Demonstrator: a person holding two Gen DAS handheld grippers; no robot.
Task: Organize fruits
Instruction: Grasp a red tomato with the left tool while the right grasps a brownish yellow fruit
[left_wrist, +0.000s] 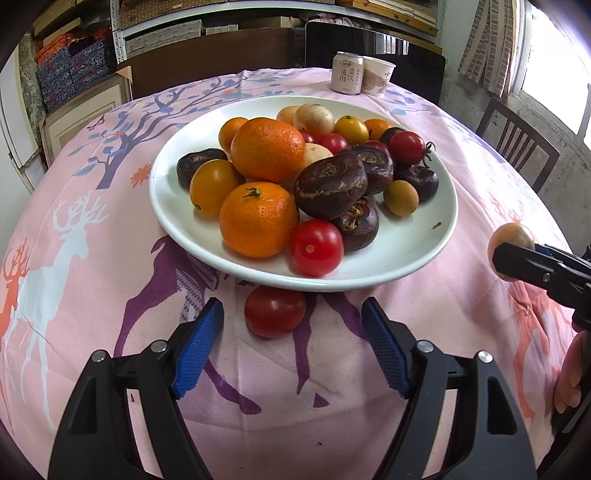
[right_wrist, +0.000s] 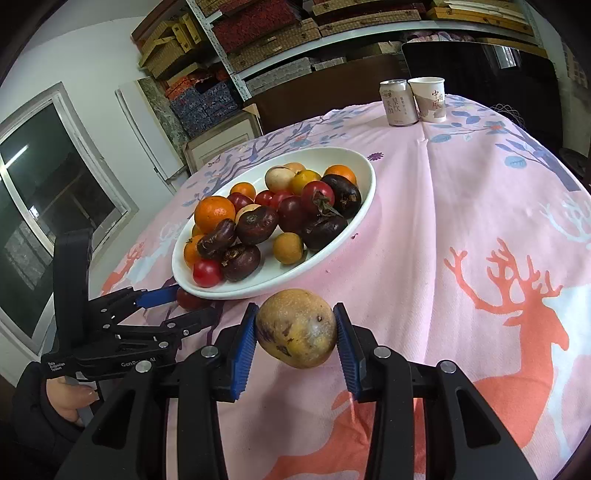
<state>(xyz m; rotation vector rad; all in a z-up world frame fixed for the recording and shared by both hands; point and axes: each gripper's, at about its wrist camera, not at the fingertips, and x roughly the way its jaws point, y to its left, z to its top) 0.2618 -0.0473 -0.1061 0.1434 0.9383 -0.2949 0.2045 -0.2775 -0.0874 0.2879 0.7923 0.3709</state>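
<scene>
A drink can (left_wrist: 346, 72) and a paper cup (left_wrist: 378, 75) stand touching at the table's far edge. A wooden chair (left_wrist: 517, 142) stands far right.

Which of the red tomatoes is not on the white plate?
The red tomato lying on the pink tablecloth, just before the plate's near rim, between the open left hand-held gripper's fingers. The other red tomatoes all lie on the plate.

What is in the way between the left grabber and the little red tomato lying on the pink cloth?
Nothing visible. The small red tomato lies on the pink deer-print tablecloth just ahead of the open left gripper, with bare cloth between them. The white oval plate of fruit sits right behind the tomato, its rim overhanging it slightly.
</scene>
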